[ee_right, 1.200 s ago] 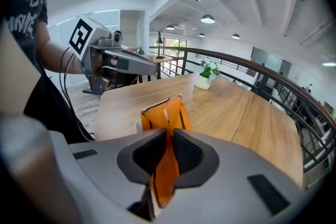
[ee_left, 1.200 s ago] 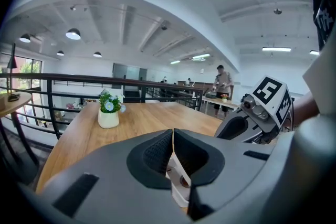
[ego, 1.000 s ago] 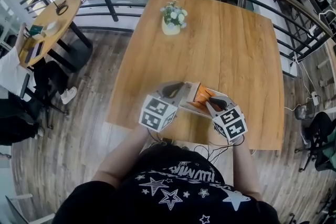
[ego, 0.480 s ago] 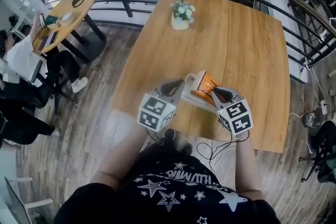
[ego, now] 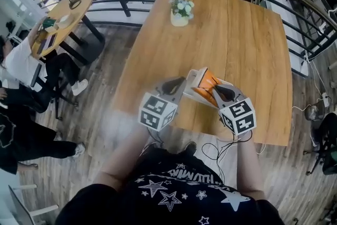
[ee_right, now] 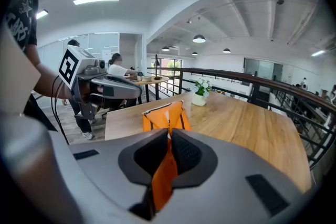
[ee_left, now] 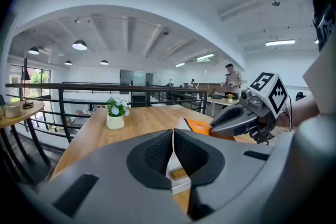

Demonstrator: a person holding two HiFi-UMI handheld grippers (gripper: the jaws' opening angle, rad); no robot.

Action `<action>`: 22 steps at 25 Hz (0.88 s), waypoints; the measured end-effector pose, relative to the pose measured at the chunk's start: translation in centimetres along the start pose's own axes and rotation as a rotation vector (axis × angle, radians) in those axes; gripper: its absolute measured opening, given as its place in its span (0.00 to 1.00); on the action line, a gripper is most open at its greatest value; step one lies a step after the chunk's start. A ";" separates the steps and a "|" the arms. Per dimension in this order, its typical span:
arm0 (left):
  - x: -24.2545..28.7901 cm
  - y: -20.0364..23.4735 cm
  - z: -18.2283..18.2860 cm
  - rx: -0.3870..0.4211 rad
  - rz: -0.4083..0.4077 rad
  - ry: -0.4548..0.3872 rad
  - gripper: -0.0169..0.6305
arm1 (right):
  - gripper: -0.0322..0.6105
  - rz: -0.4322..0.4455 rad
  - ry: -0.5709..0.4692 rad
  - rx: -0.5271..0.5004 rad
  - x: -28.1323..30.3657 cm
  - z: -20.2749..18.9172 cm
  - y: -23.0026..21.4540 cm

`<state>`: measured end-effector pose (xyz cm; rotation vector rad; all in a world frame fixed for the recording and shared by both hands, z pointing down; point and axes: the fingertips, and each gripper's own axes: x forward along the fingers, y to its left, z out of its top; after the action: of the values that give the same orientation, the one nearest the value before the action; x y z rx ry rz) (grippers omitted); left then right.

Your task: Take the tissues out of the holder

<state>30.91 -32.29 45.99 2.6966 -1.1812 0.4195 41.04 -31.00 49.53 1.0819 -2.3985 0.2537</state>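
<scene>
Since a second ago, the orange tissue pack (ego: 206, 85) shows further out of the white holder (ego: 193, 80), and the right gripper (ego: 212, 91) sits slightly further right.

From the head view, both grippers' jaw tips are tucked under their own grey bodies, and the marker cubes cover the person's hands. Whether the holder rests on the wooden table (ego: 247, 34) or is lifted off it cannot be told. The pack's lower end is hidden inside the holder, and any print on it is too small to read.

At the left, the left gripper (ee_left: 172, 136) is clenched, its dark pads pinching the holder's thin white edge (ee_left: 178, 180) (an oval slot shows just below the pads). The holder stands tilted near the table's front edge, between the two grippers.

The pack (ee_right: 164, 115) is bright orange with dark stripes down its face and rises out of the holder as a soft, creased wedge. At the right, the right gripper (ee_right: 169, 139) is closed tight on an orange flap of the pack, which runs down between its pads.

Far across the table stands a small white pot of flowers (ego: 179, 10).
</scene>
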 end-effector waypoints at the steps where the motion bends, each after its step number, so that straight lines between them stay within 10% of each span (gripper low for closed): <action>1: -0.1 0.2 -0.1 0.000 -0.014 -0.002 0.05 | 0.10 -0.011 0.001 0.004 0.0 0.2 0.3; 22: -11.5 8.4 -1.7 0.024 -0.199 -0.060 0.05 | 0.10 -0.235 -0.059 0.130 2.4 6.5 12.7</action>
<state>16.95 -29.59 44.27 2.8301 -0.9142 0.3283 27.87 -26.41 45.56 1.4362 -2.3039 0.3021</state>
